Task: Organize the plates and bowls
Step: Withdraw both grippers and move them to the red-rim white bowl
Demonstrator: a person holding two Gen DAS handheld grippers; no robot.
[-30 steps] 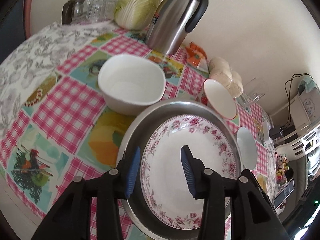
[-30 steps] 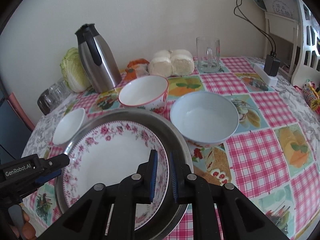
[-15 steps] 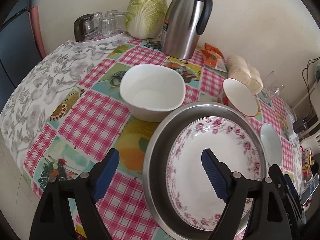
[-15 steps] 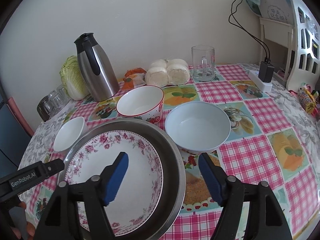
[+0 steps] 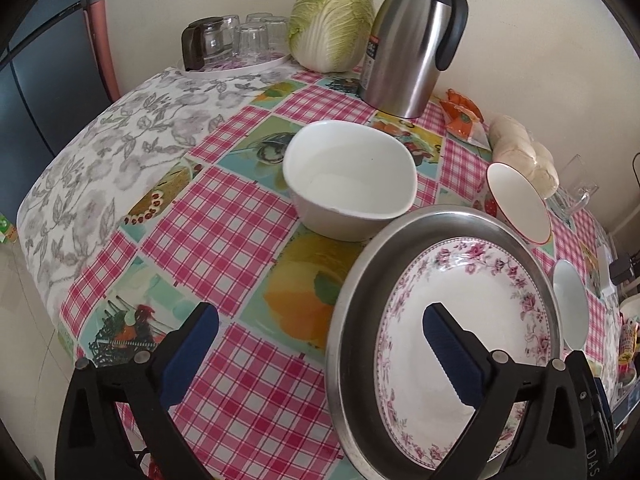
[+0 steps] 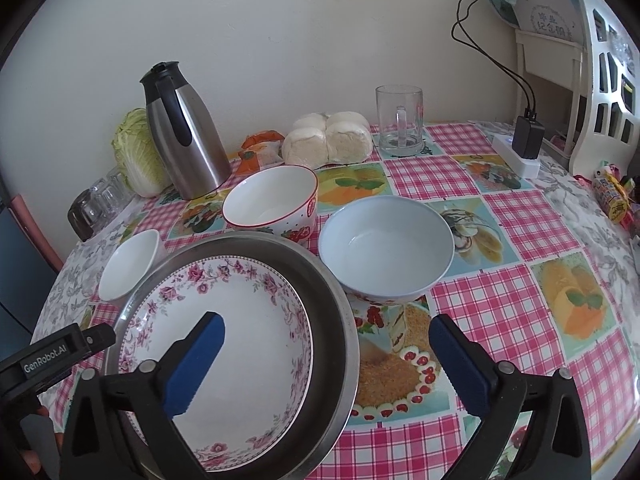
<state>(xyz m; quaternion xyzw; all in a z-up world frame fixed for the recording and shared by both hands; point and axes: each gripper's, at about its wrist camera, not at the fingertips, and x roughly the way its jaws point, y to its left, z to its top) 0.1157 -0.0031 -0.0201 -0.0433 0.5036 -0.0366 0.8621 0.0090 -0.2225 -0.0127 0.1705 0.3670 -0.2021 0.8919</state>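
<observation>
A floral-rimmed plate (image 5: 480, 300) (image 6: 260, 312) lies inside a wider steel plate (image 5: 360, 280) (image 6: 324, 300) at the table's near side. My left gripper (image 5: 320, 316) hangs over the steel plate's left rim. Its jaws are opening wide and touch nothing. My right gripper (image 6: 326, 322) straddles the right rim, jaws also opening, pads off the plates. A white bowl (image 5: 348, 184) (image 6: 128, 260) stands to the left behind the plates. A red-rimmed bowl (image 5: 516, 200) (image 6: 272, 204) and a pale blue bowl (image 5: 570, 308) (image 6: 386, 248) stand behind and to the right.
Along the wall stand a steel thermos (image 5: 412, 40) (image 6: 184, 136), a cabbage (image 5: 332, 20), a tray of glasses (image 5: 236, 40), bagged buns (image 6: 328, 140) and a glass mug (image 6: 400, 120). A power strip (image 6: 516, 152) lies at the far right. The table edge drops off on the left.
Both grippers opened from narrow to wide. The right one let go of the floral plate's rim, and the plate stays in the steel plate. The left view tilted up and shifted left.
</observation>
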